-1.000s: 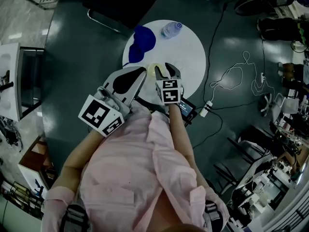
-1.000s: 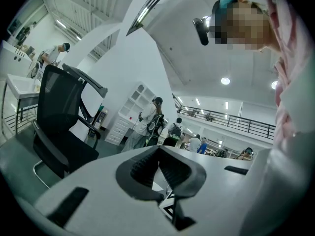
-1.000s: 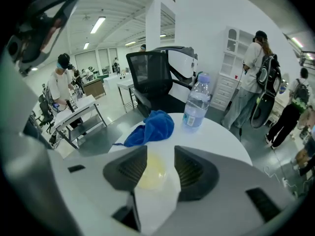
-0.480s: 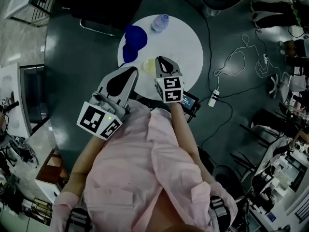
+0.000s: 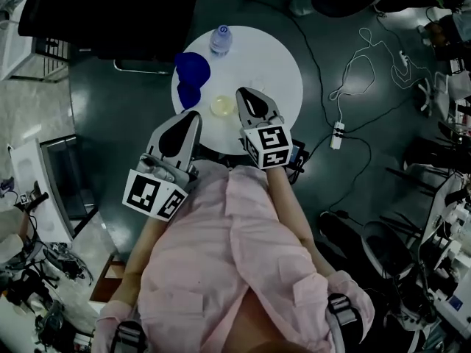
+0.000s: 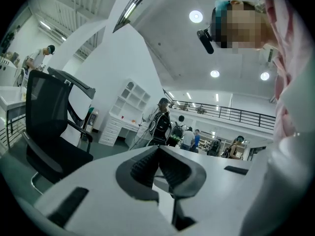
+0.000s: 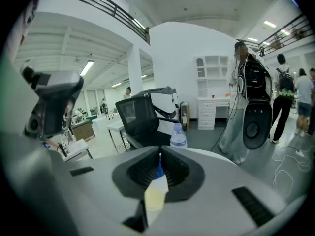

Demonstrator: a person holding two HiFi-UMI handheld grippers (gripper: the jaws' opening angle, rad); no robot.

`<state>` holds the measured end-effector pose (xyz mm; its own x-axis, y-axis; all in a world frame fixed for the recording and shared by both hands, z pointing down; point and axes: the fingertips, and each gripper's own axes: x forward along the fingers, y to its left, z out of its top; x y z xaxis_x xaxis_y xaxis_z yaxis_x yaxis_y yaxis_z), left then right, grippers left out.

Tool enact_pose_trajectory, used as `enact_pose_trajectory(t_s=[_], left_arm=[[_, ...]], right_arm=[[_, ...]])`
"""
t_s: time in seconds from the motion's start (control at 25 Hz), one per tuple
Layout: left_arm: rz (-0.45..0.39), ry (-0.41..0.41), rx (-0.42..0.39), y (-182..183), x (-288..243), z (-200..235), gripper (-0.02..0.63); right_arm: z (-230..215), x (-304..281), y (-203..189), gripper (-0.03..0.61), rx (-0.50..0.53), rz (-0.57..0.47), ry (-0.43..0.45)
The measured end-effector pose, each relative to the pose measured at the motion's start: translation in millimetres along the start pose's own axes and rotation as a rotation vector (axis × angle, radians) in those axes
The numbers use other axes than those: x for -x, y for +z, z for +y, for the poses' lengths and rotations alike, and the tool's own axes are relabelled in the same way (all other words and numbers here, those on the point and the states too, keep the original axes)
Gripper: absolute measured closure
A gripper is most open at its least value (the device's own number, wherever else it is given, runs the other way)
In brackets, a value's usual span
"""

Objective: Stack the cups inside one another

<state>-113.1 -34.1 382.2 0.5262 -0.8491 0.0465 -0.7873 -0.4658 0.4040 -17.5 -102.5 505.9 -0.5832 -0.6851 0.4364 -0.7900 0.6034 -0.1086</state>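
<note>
A pale yellow cup (image 5: 222, 107) stands on the round white table (image 5: 276, 68), with two blue cups (image 5: 191, 76) just beyond it to the left. My right gripper (image 5: 245, 92) hovers to the right of the yellow cup, apart from it. Its jaws have just been closing and now stand shut with nothing between them. In the right gripper view the gripper (image 7: 160, 154) shows the yellow cup (image 7: 154, 196) through the slit below its pads. My left gripper (image 5: 193, 115) is over the table's near left edge, shut and empty; its pads meet in its own view (image 6: 158, 149).
A water bottle (image 5: 220, 39) stands at the table's far edge, also seen past the right jaws as a bottle (image 7: 178, 136). A black office chair (image 5: 110, 13) is beyond the table. A power strip with cables (image 5: 338, 132) lies on the floor to the right. People stand in the background.
The right gripper's jaws were open at the yellow cup a second ago; they are now shut and the gripper has lifted away. The cup stays on the table. The left gripper barely moved.
</note>
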Motion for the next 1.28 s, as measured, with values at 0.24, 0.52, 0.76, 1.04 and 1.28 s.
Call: enact_pose_trajectory(t_s=[0.24,0.52,0.76,1.04,1.28], left_arm=[[0.0,-0.016,-0.017,1,-6,-3,0.595],[-0.013,-0.016,-0.027,3,-10,-1,0.595],[-0.007,-0.049,-0.055,-3,-13,-10,0.595],[0.028,-0.057,-0.061,-12,-18,-21,0.595],[0.012,-0.088,-0.089,-16,-32,-56,0.595]], right_arm=[[-4,31,28,0.543,-0.052,-0.117,-0.021],[-11,60,54,0.543,-0.075,-0.205,-0.051],[-27,87,75,0.543,-0.096,-0.297,-0.105],[-21,109,66,0.543,-0.163,-0.305,-0.096],[-28,137,59,0.543,-0.167,-0.307,-0.075]])
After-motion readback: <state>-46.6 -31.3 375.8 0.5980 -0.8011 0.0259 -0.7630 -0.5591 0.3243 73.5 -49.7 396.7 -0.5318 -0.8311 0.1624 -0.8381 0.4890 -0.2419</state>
